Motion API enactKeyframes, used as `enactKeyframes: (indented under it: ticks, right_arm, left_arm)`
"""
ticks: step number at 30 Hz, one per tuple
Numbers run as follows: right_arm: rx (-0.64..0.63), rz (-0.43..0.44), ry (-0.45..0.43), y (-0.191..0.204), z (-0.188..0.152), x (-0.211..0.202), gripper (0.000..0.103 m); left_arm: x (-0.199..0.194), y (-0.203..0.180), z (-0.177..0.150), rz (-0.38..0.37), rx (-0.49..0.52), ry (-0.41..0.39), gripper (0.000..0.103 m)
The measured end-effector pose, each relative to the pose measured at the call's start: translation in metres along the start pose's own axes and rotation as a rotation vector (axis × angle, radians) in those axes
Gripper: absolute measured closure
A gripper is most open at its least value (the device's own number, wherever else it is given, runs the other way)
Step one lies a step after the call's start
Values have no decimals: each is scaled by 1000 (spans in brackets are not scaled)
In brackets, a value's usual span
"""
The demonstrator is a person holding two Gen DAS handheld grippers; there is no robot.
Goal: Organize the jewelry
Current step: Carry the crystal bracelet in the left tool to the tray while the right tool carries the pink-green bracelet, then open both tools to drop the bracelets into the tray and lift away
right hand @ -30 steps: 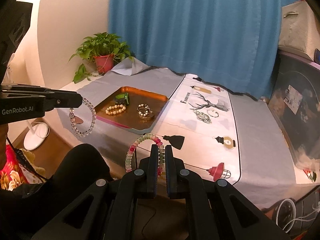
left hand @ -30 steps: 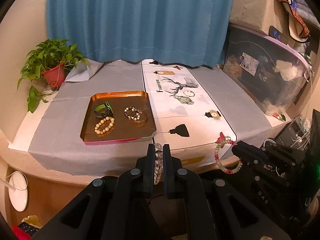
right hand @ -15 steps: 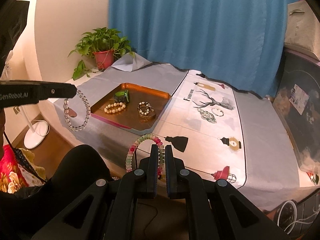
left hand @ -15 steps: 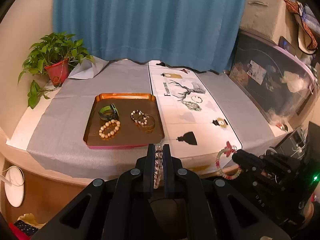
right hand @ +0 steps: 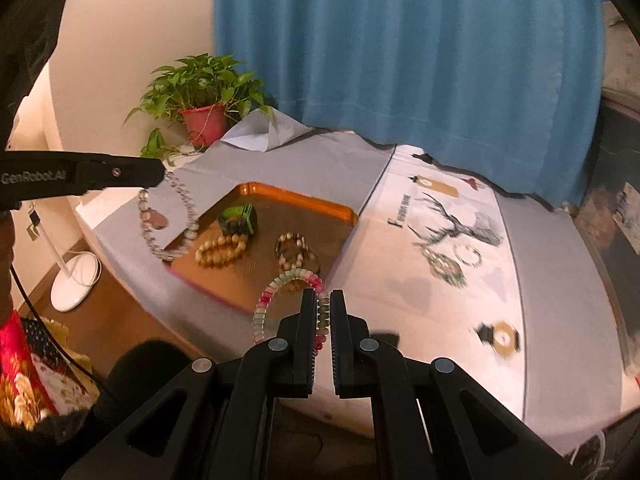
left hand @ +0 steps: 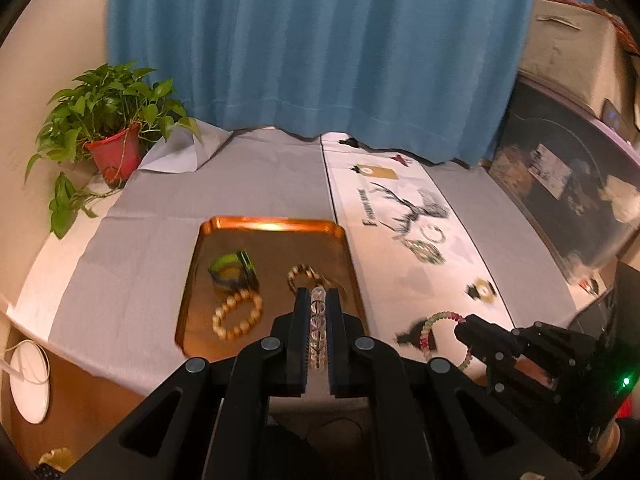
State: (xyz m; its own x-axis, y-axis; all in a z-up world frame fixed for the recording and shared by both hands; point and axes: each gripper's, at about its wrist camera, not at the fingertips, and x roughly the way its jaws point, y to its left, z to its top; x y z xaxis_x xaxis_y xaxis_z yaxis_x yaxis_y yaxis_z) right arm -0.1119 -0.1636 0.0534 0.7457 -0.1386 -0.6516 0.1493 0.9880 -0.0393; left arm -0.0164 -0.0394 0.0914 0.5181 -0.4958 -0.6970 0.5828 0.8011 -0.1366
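Clear bead bracelet hangs from the left gripper, pinched between its fingers; in the right wrist view it dangles over the near-left corner of the copper tray, above the tabletop. Pink-green bead bracelet is clamped in the right gripper, fingers closed on it w/ the loop sticking up and left. From the left wrist view the same bracelet hangs at the right gripper's tip, just right of the tray, over the white printed runner.

In the tray: green-black band far-left, cream bead bracelet near it toward the front, brown-white bead bracelet to the right, partly hidden by the left gripper's fingers.

On the runner, right of the tray & well apart: green bead bracelet beside a small pale ring bracelet, both on the deer print.

Grey cloth covers the tabletop under tray & runner. Potted plant sits far-left corner; blue curtain behind. Dark storage bin on the right.
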Motion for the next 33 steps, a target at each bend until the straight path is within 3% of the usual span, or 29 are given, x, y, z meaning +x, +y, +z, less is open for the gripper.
enactKeyframes:
  ticks: [9,17,23,24,25,26,27,28,30,33]
  right_arm:
    - [13,16,5,-9,48,102,97]
    - [40,37,52,-18,62,186,97]
    - [59,60,91,-20,60,224,95]
    - [62,53,102,-20,59,229,94]
    - [66,41,119,-21,59,235,92]
    - [77,30,129,-23,58,238,91]
    - [93,17,136,-26,57,239,84]
    - [110,-2,149,-30,55,239,68]
    - [135,-1,147,-35,52,234,47]
    - [146,29,143,-37,49,216,45]
  left_arm:
    - [99,27,51,29,-12,24,98]
    - [177,55,63,62,-34,76,98]
    - [208,68,60,114,-46,97,95]
    - [211,72,60,154,-59,86,87]
    - [212,75,60,171,-67,87,62]
    - [213,78,60,185,-77,91,44]
    - [212,82,60,202,-93,89,13]
    - [207,84,58,229,-110,64,8]
    - [194,83,53,245,-110,9,8]
    - [184,77,43,256,-73,47,8]
